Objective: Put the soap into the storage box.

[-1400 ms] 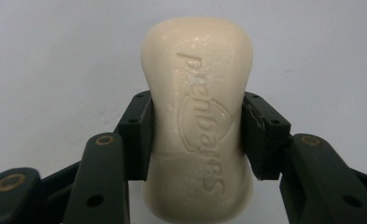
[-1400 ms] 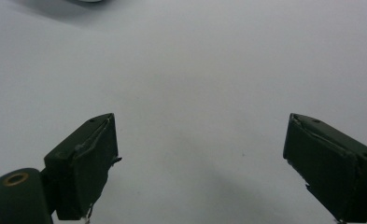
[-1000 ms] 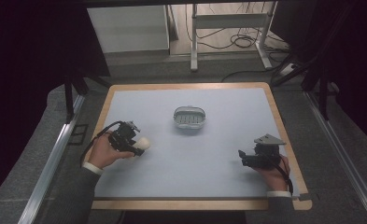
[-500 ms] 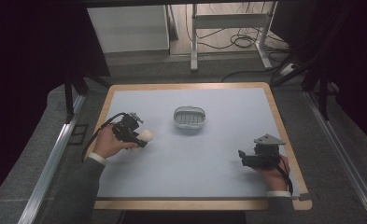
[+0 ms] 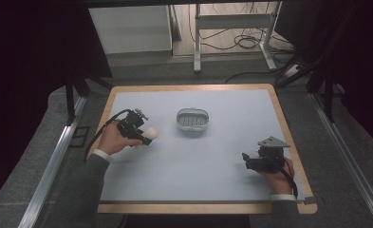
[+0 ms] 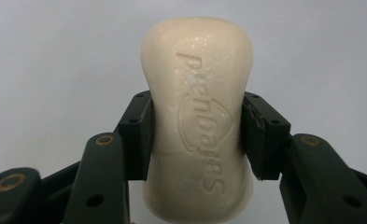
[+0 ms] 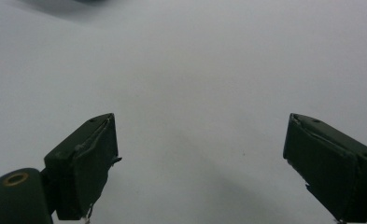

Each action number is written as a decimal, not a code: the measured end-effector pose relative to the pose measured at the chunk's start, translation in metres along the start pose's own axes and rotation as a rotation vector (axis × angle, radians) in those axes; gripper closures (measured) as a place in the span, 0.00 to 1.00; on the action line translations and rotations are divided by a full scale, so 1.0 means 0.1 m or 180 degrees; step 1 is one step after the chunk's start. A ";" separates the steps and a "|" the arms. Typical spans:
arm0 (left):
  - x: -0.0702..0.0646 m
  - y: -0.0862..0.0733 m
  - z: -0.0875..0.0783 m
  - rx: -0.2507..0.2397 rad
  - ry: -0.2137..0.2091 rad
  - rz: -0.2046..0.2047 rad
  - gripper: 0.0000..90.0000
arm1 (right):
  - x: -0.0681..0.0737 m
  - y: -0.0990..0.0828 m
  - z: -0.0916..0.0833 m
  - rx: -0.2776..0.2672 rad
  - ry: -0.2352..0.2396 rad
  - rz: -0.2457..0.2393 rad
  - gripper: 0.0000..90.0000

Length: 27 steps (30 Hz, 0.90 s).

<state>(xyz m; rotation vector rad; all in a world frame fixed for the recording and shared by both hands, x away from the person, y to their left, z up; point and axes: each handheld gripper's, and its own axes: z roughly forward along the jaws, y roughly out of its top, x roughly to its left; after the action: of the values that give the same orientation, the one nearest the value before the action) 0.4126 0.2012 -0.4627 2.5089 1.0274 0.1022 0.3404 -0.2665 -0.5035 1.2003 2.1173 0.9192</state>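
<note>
The left gripper (image 5: 144, 135) sits at about nine o'clock on the desk (image 5: 212, 190), its jaws pinching a cream bar of soap (image 5: 150, 134) by its narrow waist. In the left gripper view the soap (image 6: 197, 112) stands lengthwise between the two black pads, which press on both of its sides, and raised lettering runs along its face; its far end sticks out well past the jaws. A small grey soap dish (image 5: 192, 119) lies near the centre of the desk, at about two o'clock from the soap and apart from it. The right gripper (image 5: 250, 160) is at about four o'clock on the desk, well apart from the dish. In the right gripper view its jaws are spread wide over the bare pale surface, with nothing between them.
</note>
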 end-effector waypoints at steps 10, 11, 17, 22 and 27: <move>0.00 0.15 -0.05 -0.0067 0.0027 0.0056 0.56 | 0.00 0.00 0.01 0.0013 -0.0004 -0.0011 0.11; 0.00 0.18 -0.05 -0.0071 0.0026 0.0063 0.56 | 0.00 0.00 0.01 0.0013 -0.0004 -0.0011 0.11; 0.01 0.30 -0.03 -0.0066 0.0054 0.0122 0.56 | 0.01 0.00 0.01 0.0015 -0.0007 -0.0017 0.11; 0.03 0.39 -0.01 -0.0029 0.0060 0.0180 0.56 | 0.00 0.00 0.01 0.0013 -0.0012 -0.0004 0.11; 0.04 0.51 0.01 -0.0055 0.0066 0.0231 0.56 | 0.01 0.00 0.01 0.0028 -0.0025 -0.0022 0.11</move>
<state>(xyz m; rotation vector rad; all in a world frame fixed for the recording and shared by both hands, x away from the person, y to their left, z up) 0.4485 0.1712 -0.4427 2.5348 0.9396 0.1583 0.3411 -0.2656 -0.5046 1.1984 2.1200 0.9017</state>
